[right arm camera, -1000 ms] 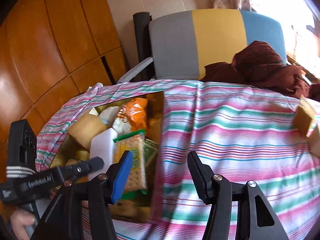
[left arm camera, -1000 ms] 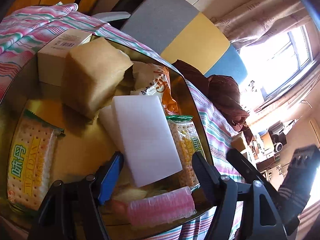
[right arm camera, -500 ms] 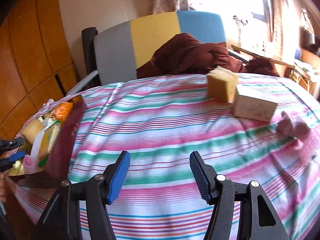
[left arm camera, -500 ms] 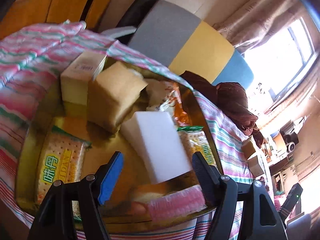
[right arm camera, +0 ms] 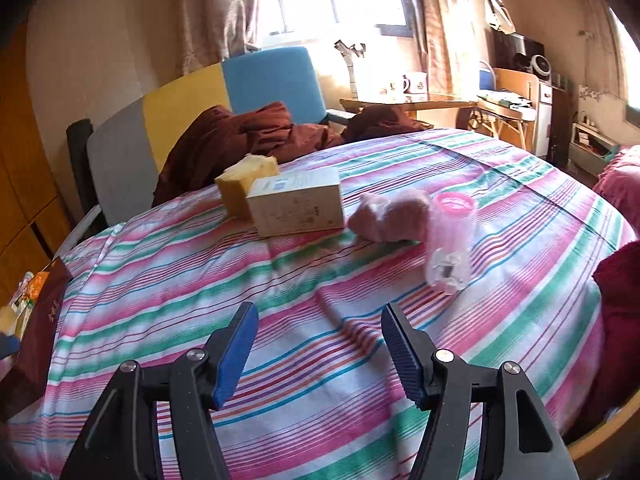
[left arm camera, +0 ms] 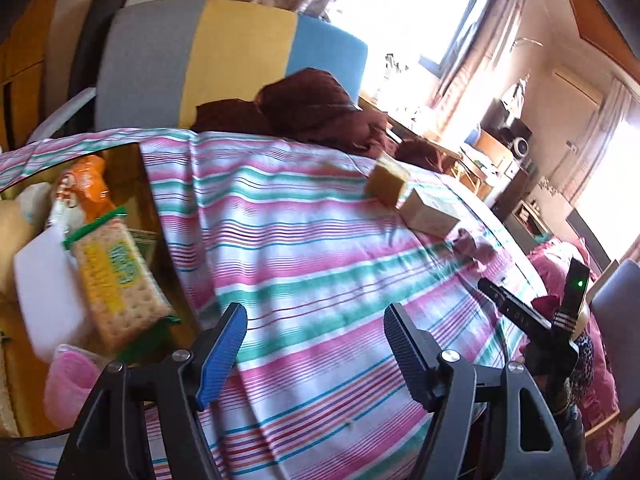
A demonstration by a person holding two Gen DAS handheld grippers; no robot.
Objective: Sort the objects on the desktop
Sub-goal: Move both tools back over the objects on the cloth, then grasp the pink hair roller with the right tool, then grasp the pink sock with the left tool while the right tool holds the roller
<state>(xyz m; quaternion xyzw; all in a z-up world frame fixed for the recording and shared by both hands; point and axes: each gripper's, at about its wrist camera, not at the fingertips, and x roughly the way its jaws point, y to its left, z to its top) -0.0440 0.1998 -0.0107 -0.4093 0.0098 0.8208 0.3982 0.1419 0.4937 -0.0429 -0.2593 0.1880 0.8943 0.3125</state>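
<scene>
My left gripper (left arm camera: 316, 344) hangs open over the striped tablecloth, just right of a gold box (left arm camera: 138, 176) that holds a cracker pack (left arm camera: 116, 276), a white sponge block (left arm camera: 44, 280), an orange snack bag (left arm camera: 86, 184) and a pink item (left arm camera: 70, 384). My right gripper (right arm camera: 318, 346) is open and empty above the cloth. Beyond it lie a yellow sponge (right arm camera: 244, 188), a beige carton (right arm camera: 298, 204), a pink cloth wad (right arm camera: 390, 216) and a clear pink cup (right arm camera: 450, 240) on its side. The sponge (left arm camera: 386, 182) and carton (left arm camera: 430, 214) also show far off in the left wrist view.
A grey, yellow and blue chair (right arm camera: 192, 120) with a dark red garment (right arm camera: 248, 136) stands behind the table. The gold box's dark side (right arm camera: 40, 328) sits at the table's left edge. A wooden side table (right arm camera: 408, 102) with mugs stands under the window.
Both grippers have swung to the right, away from the gold box. The loose sponge, carton, cloth wad and cup now lie ahead of the right gripper. Both stay open.
</scene>
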